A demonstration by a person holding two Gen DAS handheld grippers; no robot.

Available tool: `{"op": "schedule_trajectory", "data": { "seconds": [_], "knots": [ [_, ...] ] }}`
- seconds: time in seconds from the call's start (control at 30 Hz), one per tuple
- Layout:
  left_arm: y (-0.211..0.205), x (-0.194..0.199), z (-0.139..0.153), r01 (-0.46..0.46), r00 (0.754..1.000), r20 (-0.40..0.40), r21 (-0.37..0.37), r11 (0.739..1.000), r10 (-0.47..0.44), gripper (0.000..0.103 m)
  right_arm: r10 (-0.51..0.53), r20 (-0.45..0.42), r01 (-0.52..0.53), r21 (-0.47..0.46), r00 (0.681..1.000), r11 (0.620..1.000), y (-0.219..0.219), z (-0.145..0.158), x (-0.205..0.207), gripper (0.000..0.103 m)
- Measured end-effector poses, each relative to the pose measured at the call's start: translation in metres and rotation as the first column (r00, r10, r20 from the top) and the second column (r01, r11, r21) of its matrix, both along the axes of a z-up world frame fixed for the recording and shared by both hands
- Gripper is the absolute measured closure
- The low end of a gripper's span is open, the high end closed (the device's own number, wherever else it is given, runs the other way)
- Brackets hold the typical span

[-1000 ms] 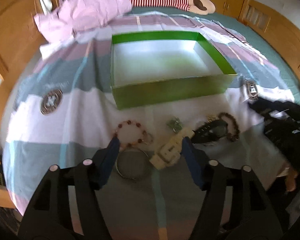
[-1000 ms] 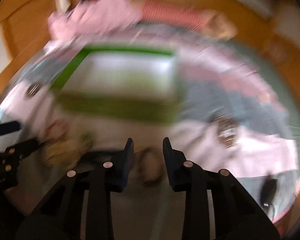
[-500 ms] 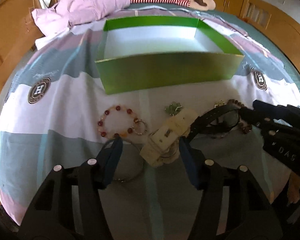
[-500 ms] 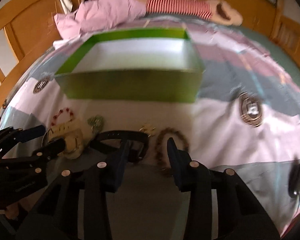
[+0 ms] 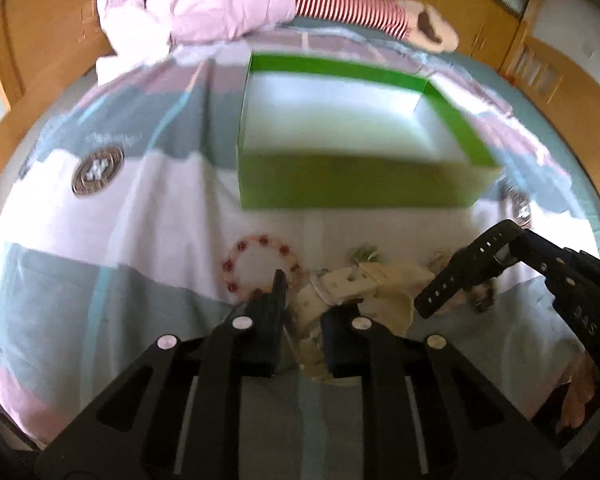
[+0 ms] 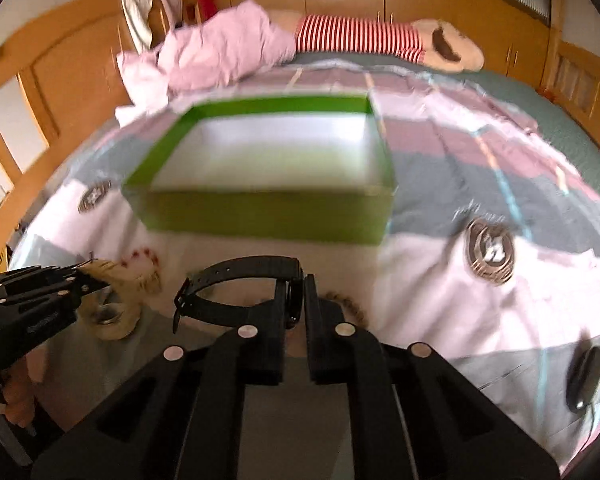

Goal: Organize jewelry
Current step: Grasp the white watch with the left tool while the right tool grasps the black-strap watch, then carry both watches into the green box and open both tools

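Observation:
My left gripper (image 5: 304, 304) is shut on a cream watch (image 5: 352, 284) and holds it just above the bedspread. My right gripper (image 6: 294, 304) is shut on a black watch (image 6: 240, 276), lifted off the bed; its strap also shows in the left wrist view (image 5: 464, 268). A red bead bracelet (image 5: 260, 262) lies on the bed left of the cream watch. A brown bead bracelet (image 6: 350, 304) lies right of my right gripper. The open green box (image 5: 356, 192) with a white inside stands beyond the jewelry; it also shows in the right wrist view (image 6: 268, 212).
A small green trinket (image 5: 364, 254) lies before the box. A pink blanket (image 6: 220, 56) and a striped plush toy (image 6: 360, 38) lie at the head of the bed. Wooden bed rails (image 6: 40, 88) surround it. A black round object (image 6: 584, 372) lies at the right.
Both grippers have closed, the left on the cream watch and the right on the black watch. Both watches have risen off the bed.

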State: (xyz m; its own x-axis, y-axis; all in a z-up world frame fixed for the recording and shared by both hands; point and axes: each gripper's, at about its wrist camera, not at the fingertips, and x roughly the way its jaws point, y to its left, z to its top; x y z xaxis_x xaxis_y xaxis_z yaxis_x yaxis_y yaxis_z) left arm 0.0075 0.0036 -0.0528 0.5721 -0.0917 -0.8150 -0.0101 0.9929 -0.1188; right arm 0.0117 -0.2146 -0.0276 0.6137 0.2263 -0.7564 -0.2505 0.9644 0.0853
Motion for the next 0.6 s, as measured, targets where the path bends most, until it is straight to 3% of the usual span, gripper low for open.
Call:
{"op": "schedule_trajectory", "data": {
  "seconds": [0.07, 0.17, 0.33, 0.47, 0.6],
  "knots": [
    [-0.001, -0.003, 0.021, 0.026, 0.999, 0.041, -0.008, 1.000, -0.026, 0.087, 0.009, 0.047, -0.007, -0.031, 0.999, 1.000, 0.000, 0.022, 0.001, 0.094],
    [-0.005, -0.001, 0.056, 0.073, 0.992, 0.101, 0.013, 0.997, -0.074, 0.087, 0.058, 0.082, -0.057, -0.006, 0.995, 0.998, 0.002, 0.052, 0.008, 0.094],
    [-0.006, 0.031, 0.085, 0.084, 0.984, 0.152, 0.050, 0.995, -0.090, 0.087, 0.072, 0.140, -0.070, -0.019, 0.988, 0.997, 0.007, 0.081, 0.039, 0.095],
    [0.003, 0.069, 0.085, 0.055, 0.987, 0.149, 0.013, 0.998, -0.056, 0.087, 0.020, 0.135, -0.025, 0.036, 0.991, 0.999, -0.001, 0.072, 0.070, 0.095],
    [0.010, 0.112, 0.069, 0.020, 0.993, 0.117, 0.004, 1.000, -0.020, 0.087, -0.041, 0.047, 0.036, 0.091, 0.998, 0.995, -0.008, 0.046, 0.107, 0.095]
  ]
}}
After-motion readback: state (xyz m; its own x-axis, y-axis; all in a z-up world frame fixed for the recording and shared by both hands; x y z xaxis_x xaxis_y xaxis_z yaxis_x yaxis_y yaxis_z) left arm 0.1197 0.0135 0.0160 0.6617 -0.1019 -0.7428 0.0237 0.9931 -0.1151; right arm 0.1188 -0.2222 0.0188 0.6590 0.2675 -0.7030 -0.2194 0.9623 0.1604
